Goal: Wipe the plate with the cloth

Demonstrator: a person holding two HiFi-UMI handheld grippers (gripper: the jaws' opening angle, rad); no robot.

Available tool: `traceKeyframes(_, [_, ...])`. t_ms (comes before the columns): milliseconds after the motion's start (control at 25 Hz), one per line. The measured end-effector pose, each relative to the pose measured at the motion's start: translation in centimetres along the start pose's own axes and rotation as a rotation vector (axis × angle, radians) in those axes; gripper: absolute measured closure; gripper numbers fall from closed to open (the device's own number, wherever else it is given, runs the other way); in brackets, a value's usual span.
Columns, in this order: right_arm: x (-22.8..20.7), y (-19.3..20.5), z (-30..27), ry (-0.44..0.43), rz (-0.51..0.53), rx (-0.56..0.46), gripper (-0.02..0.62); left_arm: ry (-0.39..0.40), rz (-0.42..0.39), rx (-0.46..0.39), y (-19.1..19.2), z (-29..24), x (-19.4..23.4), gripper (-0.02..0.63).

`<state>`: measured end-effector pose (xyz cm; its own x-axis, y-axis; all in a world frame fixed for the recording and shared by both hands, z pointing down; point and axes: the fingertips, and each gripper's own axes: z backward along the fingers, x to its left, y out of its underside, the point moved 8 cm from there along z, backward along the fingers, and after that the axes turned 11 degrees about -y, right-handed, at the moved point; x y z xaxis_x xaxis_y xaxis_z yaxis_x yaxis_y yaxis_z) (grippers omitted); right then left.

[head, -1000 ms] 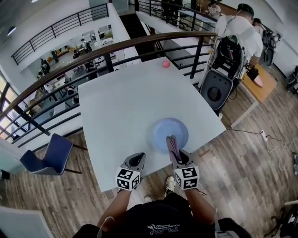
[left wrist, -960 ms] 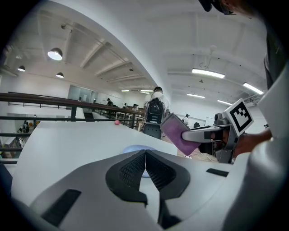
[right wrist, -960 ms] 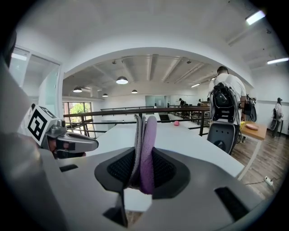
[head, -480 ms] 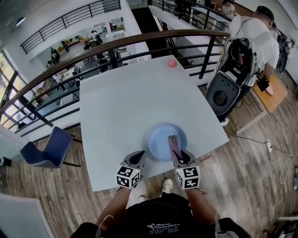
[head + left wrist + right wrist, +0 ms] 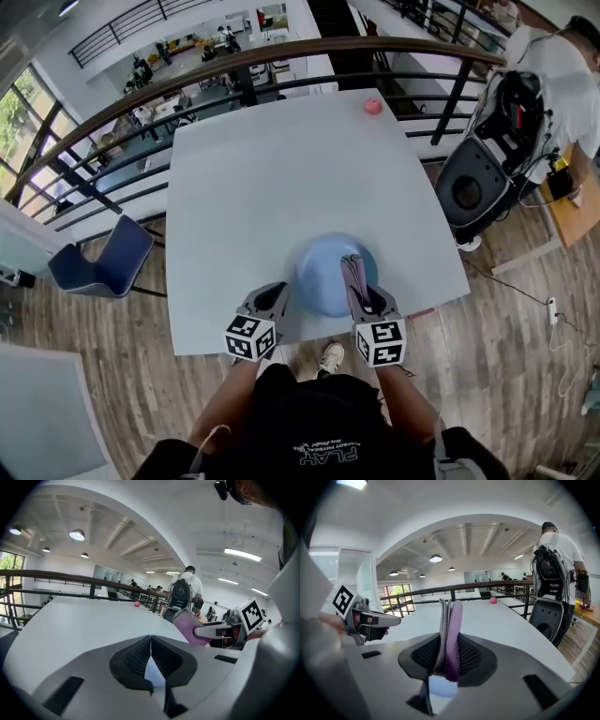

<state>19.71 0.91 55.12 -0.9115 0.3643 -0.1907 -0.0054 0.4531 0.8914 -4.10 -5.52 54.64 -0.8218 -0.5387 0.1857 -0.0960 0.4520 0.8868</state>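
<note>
A pale blue plate (image 5: 323,272) sits near the front edge of the white table (image 5: 281,178). My right gripper (image 5: 360,296) is shut on a folded purple-and-grey cloth (image 5: 353,275), which sticks forward over the plate's right part. In the right gripper view the cloth (image 5: 450,630) stands upright between the pads, and a bit of the plate (image 5: 439,686) shows beneath. My left gripper (image 5: 277,292) is shut on nothing, just left of the plate's rim. The left gripper view shows its pads (image 5: 140,656) meeting, with the cloth (image 5: 189,626) off to the right.
A small pink ball (image 5: 373,106) lies at the table's far right corner. A dark railing (image 5: 309,52) runs behind the table. A blue chair (image 5: 105,261) stands at the left. At the right are a person with a backpack (image 5: 553,89) and a black round case (image 5: 473,192).
Both grippers have moved forward toward the plate. The cloth now reaches over the plate's right part, and the left gripper sits closer to its left rim.
</note>
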Motion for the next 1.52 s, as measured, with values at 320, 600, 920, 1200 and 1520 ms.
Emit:
traceKeyframes(320, [1.2,-0.2,-3.6,-0.071,-0.017,0.071,0.492,-0.102,0.115,0.091,1.2,1.1,4.4,0.592])
traceKeyframes(600, [-1.6,1.0,-5.0,-0.084,-0.026,0.083,0.492,-0.106,0.182,0.166,4.2,-2.5,3.2,0.592])
traceKeyframes(920, [-0.8,1.8,-6.0,-0.11,-0.016,0.115,0.492,-0.088,0.312,0.205,6.6,-4.1,3.2,0.592])
traceKeyframes(1200, [-0.8,2.5,-6.2,-0.11,-0.03,0.13,0.492,-0.02,0.516,0.229,8.4,-5.4,2.9,0.471])
traceKeyframes(1520, [-0.9,3.4,-6.0,-0.1,-0.054,0.142,0.492,0.003,0.616,0.33,9.8,-7.3,2.6,0.454])
